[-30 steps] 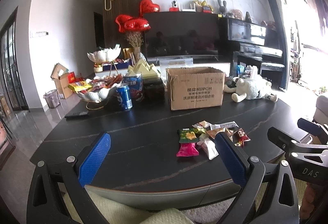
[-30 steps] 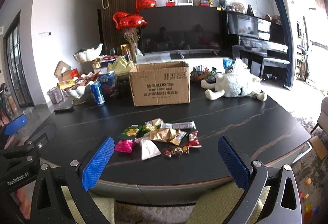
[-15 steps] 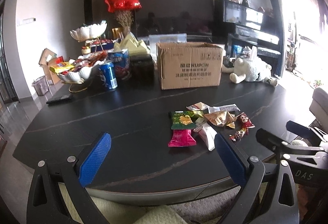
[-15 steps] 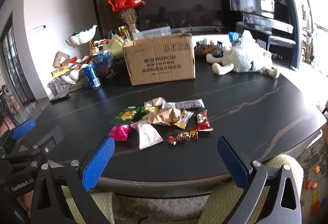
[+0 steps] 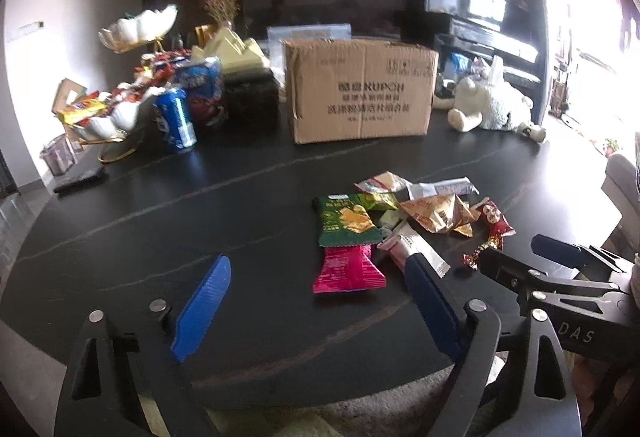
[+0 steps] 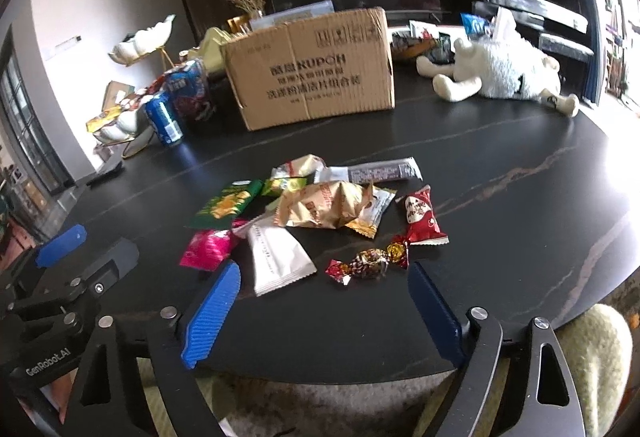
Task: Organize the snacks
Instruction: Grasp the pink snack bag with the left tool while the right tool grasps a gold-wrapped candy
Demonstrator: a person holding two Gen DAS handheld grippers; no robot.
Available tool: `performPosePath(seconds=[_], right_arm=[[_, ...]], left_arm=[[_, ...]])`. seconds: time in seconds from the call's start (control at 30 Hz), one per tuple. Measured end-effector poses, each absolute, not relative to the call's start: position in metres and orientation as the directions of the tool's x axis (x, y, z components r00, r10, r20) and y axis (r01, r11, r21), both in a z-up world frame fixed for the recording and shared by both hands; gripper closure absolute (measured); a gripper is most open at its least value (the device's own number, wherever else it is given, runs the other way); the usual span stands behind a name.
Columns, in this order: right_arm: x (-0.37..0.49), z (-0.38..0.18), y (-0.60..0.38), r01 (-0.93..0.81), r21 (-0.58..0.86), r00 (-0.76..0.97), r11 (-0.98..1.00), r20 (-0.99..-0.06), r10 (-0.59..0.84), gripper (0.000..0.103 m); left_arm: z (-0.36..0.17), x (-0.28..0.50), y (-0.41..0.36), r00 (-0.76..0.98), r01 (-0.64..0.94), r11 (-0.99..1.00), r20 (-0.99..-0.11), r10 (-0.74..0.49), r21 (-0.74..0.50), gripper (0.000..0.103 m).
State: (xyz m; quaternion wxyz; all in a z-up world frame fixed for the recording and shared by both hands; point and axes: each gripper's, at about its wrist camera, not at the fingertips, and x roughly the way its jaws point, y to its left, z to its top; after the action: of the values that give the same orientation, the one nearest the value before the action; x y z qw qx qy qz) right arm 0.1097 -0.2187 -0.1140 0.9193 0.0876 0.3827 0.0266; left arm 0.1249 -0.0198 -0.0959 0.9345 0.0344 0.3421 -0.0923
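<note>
A pile of several snack packets lies on the black table (image 5: 200, 197): a green packet (image 5: 346, 221), a pink packet (image 5: 348, 271), a white packet (image 6: 276, 257), a tan packet (image 6: 320, 209), a red packet (image 6: 422, 219), a grey bar (image 6: 380, 171) and a foil candy (image 6: 368, 263). Behind the pile stands a cardboard box (image 5: 360, 89). My left gripper (image 5: 317, 260) hovers just short of the pink packet, jaws closing, with nothing gripped. My right gripper (image 6: 325, 269) hovers before the candy and white packet, jaws also closing, with nothing gripped.
A blue can (image 5: 176, 119), a white shell-shaped stand of snacks (image 5: 120, 113) and a remote (image 5: 80, 179) sit at the left. A plush sheep (image 6: 508, 73) lies at the back right. A pale cushion (image 6: 600, 349) sits below the table's near edge.
Both grippers have come forward and down toward the snack pile, which now looks larger and closer. Both pairs of fingers stand narrower than before.
</note>
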Motion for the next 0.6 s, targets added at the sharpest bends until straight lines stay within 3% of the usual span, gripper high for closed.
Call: performPosePath(seconds=[0.33,0.6], right_arm=[[0.132,-0.136,-0.229,0.076,0.238,0.674,0.968,-0.728,0.125,0.031],[0.144,-0.149,-0.233,0.097,0.248,0.651,0.964,-0.748,0.127,0.039]], left_arm=[[-0.129,0.163,-0.032,0.675,0.229,0.972,-0.710,-0.199,-0.054,0.025],[-0.149,0.179,-0.035,0.626,0.223,0.971,-0.751,-0.212,-0.088,0.039]])
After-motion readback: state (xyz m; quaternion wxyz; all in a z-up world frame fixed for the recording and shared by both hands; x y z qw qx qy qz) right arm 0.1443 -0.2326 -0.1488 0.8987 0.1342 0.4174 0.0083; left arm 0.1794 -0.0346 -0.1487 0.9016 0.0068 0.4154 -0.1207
